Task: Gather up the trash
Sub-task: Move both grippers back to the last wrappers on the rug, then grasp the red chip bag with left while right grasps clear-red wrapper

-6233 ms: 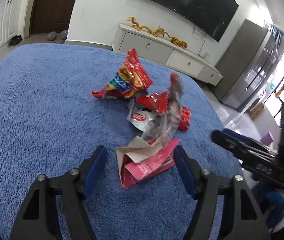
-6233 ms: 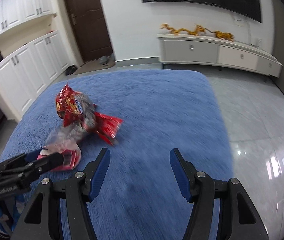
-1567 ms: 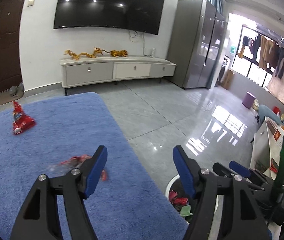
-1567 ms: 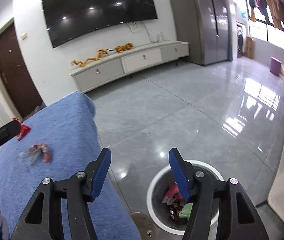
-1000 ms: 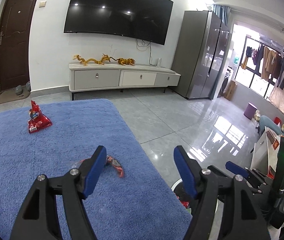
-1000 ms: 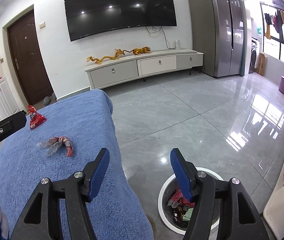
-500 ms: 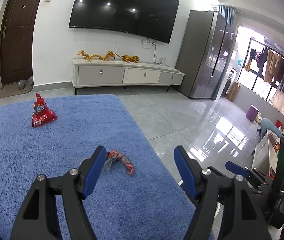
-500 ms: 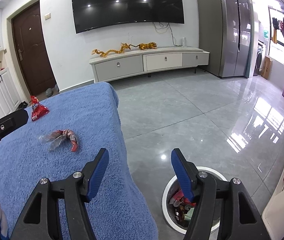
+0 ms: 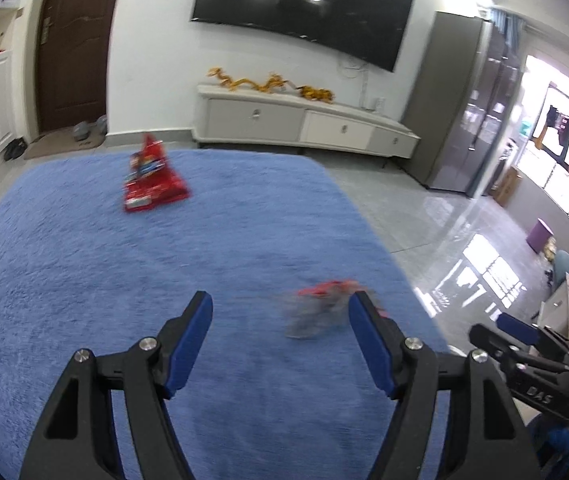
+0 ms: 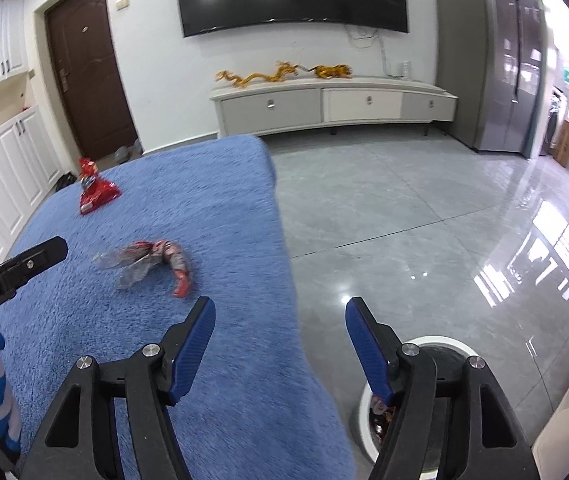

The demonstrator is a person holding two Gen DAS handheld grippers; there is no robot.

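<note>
On the blue fuzzy blanket (image 9: 84, 264), a crinkled clear-and-red wrapper (image 10: 148, 262) lies just ahead of the left gripper (image 9: 280, 340), near its right finger. Both grippers are wide open, holding nothing. The right gripper (image 10: 280, 344) hangs over the blanket's edge, above a white trash bin (image 10: 364, 408) on the shiny gray floor (image 10: 424, 220). Farther back sits a red snack bag (image 9: 150, 184).

We have swung our left gripper (image 9: 280, 322) back over the blue plush cloth (image 9: 84, 264), so the crumpled red-and-clear plastic wrapper (image 9: 320, 306) now lies just inside its right finger instead of by its left. Six seconds ago a pile lay here; now only this and the red snack bag (image 9: 152, 186) far ahead remain. Our right gripper (image 10: 280, 328) has drifted left, the white round trash bin (image 10: 368, 412) now mostly hidden behind its right finger.
</note>
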